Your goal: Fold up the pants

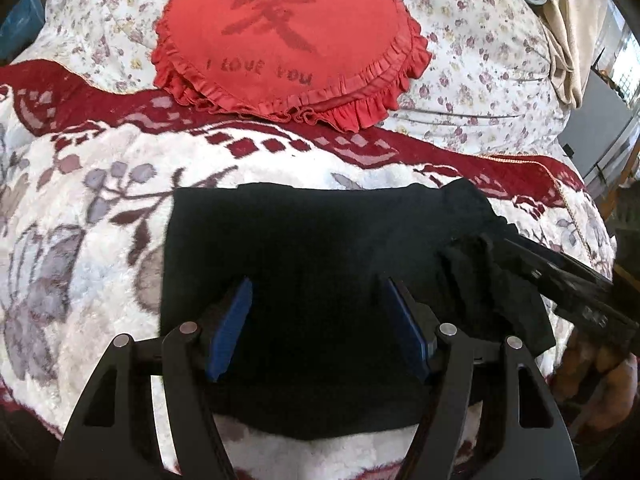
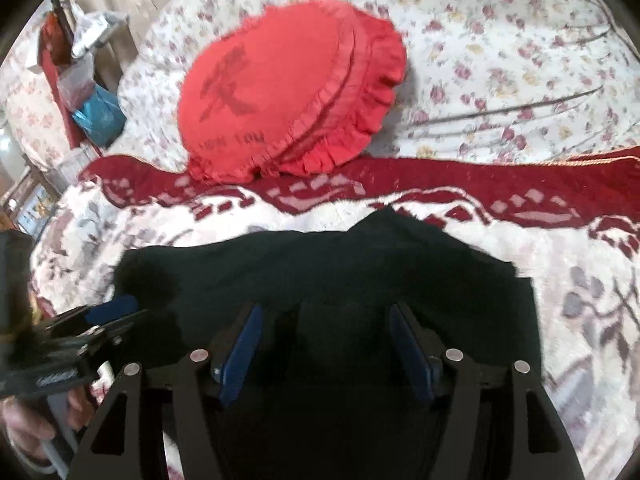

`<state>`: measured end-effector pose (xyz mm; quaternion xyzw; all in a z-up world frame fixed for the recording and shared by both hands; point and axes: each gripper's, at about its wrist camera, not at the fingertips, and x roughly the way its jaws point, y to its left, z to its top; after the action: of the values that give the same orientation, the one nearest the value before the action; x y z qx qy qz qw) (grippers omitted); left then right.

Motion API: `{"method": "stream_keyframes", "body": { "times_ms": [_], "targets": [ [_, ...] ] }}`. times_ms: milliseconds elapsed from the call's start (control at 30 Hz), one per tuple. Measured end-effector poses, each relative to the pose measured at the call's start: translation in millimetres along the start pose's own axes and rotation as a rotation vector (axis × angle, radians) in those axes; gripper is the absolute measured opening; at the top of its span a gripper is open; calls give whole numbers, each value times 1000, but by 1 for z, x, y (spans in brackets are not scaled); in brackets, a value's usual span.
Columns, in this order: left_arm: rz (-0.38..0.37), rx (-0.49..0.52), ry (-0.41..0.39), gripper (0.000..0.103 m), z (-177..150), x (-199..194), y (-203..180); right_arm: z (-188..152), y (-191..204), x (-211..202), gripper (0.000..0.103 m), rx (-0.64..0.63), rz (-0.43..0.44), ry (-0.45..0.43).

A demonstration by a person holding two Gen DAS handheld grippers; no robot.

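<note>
The black pants [image 1: 304, 240] lie folded into a compact block on the white and red flowered blanket [image 1: 92, 184], near the blanket's red border, with the red heart pillow [image 1: 288, 36] beyond them on the floral sheet [image 1: 472, 60]. My left tongs [image 1: 316, 316] hang over the pants with the blue pads [image 1: 232, 324] spread wide, nothing between them. My right tongs [image 2: 324, 344] are spread too, over the pants' right part, holding nothing.
</note>
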<state>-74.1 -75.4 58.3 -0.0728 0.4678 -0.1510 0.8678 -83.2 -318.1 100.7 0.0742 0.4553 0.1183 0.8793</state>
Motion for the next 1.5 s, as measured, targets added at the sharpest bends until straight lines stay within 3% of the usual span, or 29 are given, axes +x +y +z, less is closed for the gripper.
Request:
{"method": "stream_keyframes", "body": {
  "times_ms": [200,267,367,533,767,900,1033,1100,1233,1500],
  "targets": [
    [36,4,-27,68,-8,-14,1,-25,5,-10,60,-4,27,5],
    [35,-2,-23,68,-11,-17,2,-35,9,6,59,5,51,56],
    [35,1,-29,68,-13,-22,2,-39,24,13,58,-68,-7,76],
    [24,-18,-32,68,-17,-26,5,-26,28,-3,58,-58,25,24],
    [12,-35,-37,68,-18,-31,7,-14,36,2,58,-44,101,31],
    [-51,-102,-37,68,-23,-40,22,-4,50,9,58,-75,141,32],
    [-68,-196,-35,68,-37,-49,43,14,73,23,60,-152,196,34],
    [-84,-247,-33,68,-47,-50,53,25,90,37,68,-221,201,51],
    [-119,-341,-14,68,-59,-40,64,41,119,64,68,-330,213,69],
    [-176,-371,30,68,-55,-15,57,60,155,103,69,-438,284,119]
  ]
}}
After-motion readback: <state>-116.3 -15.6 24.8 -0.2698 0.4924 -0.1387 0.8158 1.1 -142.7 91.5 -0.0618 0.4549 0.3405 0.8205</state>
